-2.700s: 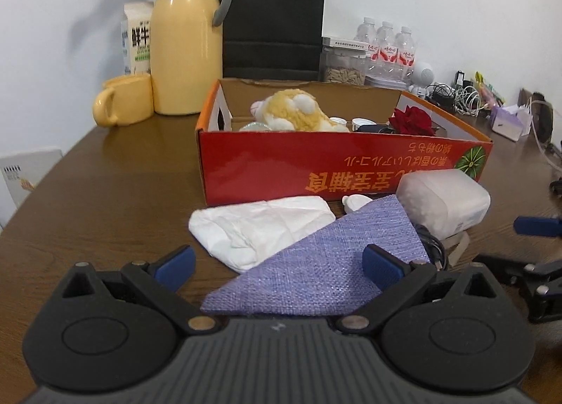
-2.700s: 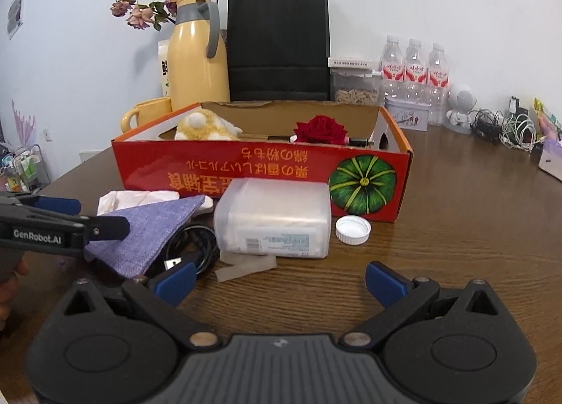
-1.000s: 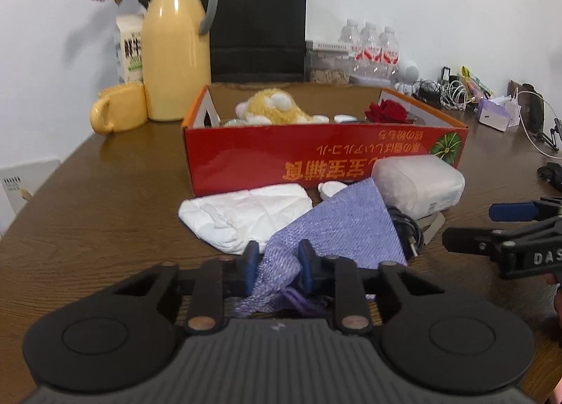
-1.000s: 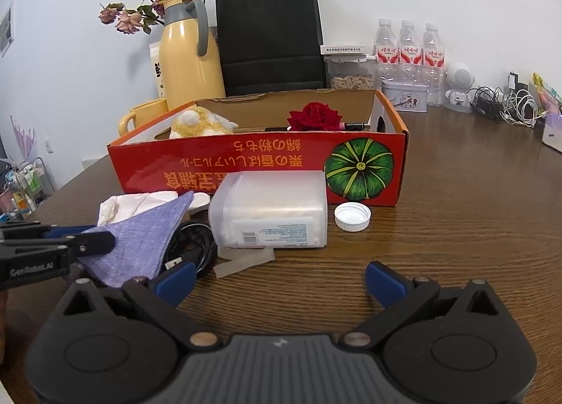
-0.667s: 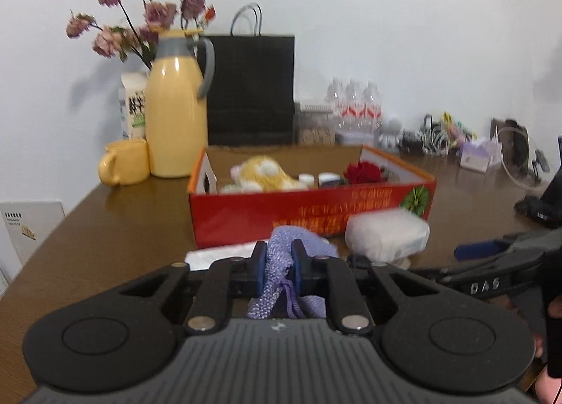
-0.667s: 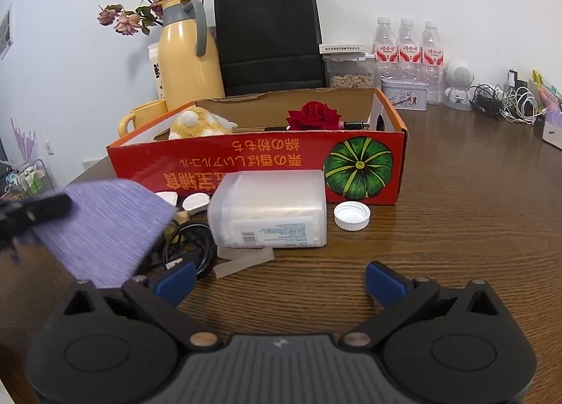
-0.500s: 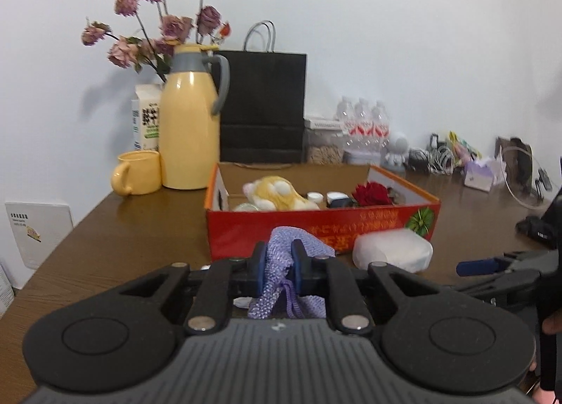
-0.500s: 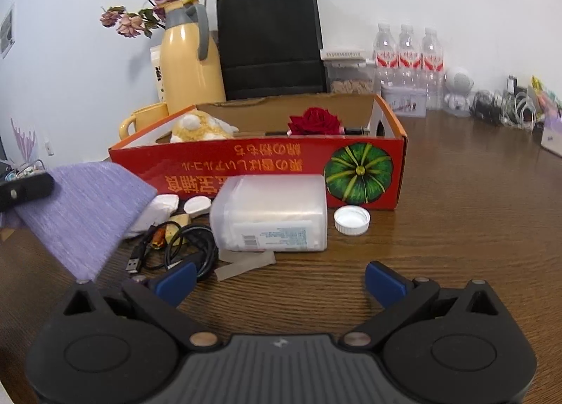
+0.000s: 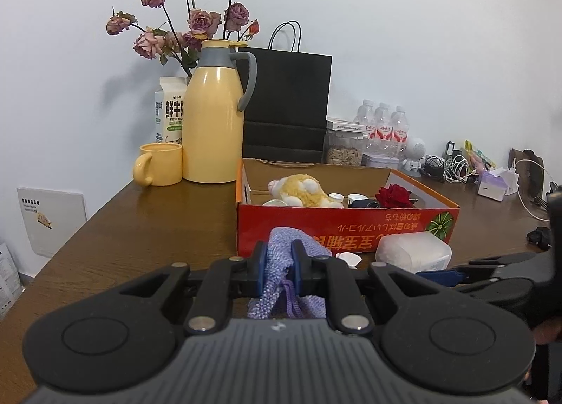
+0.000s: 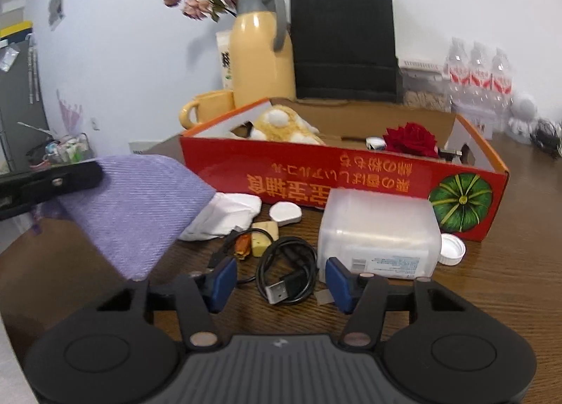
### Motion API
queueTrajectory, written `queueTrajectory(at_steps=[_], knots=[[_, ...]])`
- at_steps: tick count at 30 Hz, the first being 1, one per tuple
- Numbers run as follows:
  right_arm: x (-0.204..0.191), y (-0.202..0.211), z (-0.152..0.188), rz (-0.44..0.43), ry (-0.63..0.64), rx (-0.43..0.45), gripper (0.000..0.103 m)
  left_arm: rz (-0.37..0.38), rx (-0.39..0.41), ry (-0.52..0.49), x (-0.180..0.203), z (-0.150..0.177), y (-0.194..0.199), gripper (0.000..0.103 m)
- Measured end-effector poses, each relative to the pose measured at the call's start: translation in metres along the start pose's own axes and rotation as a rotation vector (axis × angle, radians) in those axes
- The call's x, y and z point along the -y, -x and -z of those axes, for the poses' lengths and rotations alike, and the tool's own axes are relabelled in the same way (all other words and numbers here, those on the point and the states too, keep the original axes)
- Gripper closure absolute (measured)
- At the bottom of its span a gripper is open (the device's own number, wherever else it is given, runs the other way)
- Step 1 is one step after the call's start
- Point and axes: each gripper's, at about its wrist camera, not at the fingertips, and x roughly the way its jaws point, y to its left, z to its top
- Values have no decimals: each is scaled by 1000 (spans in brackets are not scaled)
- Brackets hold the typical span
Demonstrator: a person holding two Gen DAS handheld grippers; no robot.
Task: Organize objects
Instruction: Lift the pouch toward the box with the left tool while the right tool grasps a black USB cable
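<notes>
My left gripper (image 9: 277,256) is shut on a purple woven cloth (image 9: 279,239), which is held up off the table in front of the red cardboard box (image 9: 344,228). In the right wrist view the cloth (image 10: 140,207) hangs at the left from the left gripper (image 10: 80,172). My right gripper (image 10: 281,279) points down at a coiled black USB cable (image 10: 286,270). Its jaws are closing, and the coil lies between the blue pads (image 10: 224,277), untouched. A translucent plastic container (image 10: 379,228) sits just right of the cable. Beside the coil lie a white crumpled tissue (image 10: 224,214) and small caps.
The box (image 10: 316,179) holds a yellow plush toy (image 10: 281,126) and a red rose (image 10: 411,138). Behind it stand a yellow thermos (image 9: 214,123), a mug (image 9: 159,163), a black paper bag (image 9: 288,105) and water bottles (image 9: 384,130). Tangled cables (image 9: 449,167) lie at the far right.
The left gripper shut on the purple cloth and lifted it, uncovering the cable and small bits. The right gripper moved left over the cable and its jaws narrowed.
</notes>
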Motion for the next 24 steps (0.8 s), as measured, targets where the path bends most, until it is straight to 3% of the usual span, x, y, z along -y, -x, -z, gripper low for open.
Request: queueTrajectory(at_steps=[4,18,24], knots=[[2,-7,-1,-4,-30,-23,65,4,0,6,-1,1,0,88],[2,15,-6,-22,-12,71,68,29,27,-9,5,-10,3,88],[4,28,-23,-9,14,148,68,62,82,-19,17,-34,-5,88]])
